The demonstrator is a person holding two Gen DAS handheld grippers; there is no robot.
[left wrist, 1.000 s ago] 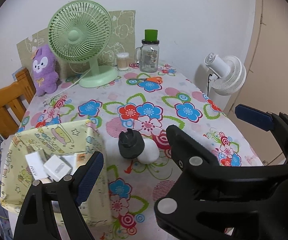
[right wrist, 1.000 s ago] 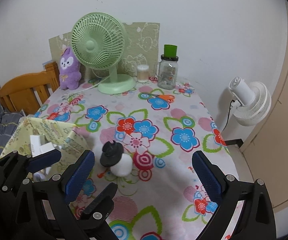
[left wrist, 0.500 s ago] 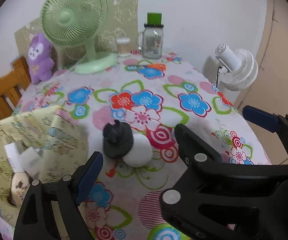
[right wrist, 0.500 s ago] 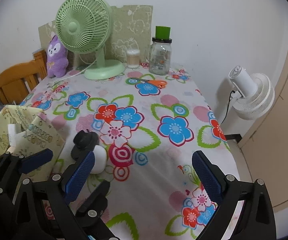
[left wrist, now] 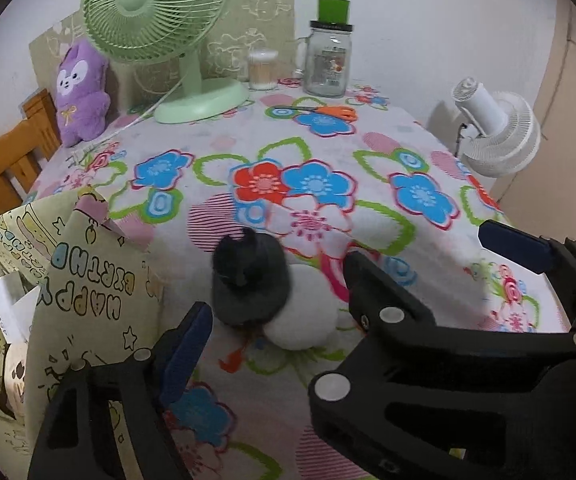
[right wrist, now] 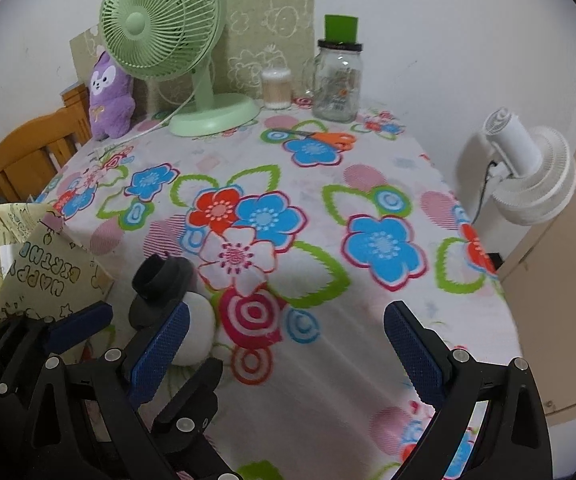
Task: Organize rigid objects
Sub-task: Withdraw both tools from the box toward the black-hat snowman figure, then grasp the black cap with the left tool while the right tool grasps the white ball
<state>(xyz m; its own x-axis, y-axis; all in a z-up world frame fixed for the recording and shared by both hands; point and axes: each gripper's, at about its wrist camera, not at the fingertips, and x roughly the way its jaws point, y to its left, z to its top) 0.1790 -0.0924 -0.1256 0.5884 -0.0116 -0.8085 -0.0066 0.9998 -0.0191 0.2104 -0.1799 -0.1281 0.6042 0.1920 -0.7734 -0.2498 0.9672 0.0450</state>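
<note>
The left hand-held gripper [left wrist: 352, 264] has its blue-padded jaws wide and closing, nothing pressed between them; the black-and-white rounded plastic object [left wrist: 266, 300] lies on the worktop [left wrist: 248, 140] just ahead, inside the span between its fingertips. The right hand-held gripper [right wrist: 284, 336] stands wide and empty over the flowered cloth, with that same object at its ten o'clock. At nine o'clock from the object sits a yellow-green paper gift bag [left wrist: 84, 280] printed with birthday lettering, small white boxes inside. Toward twelve o'clock, at the far edge, stand a pale green desk fan [left wrist: 168, 40], a purple plush toy [left wrist: 82, 92], a clear glass jar with a green lid [left wrist: 328, 60], and orange-handled scissors [left wrist: 328, 112].
</note>
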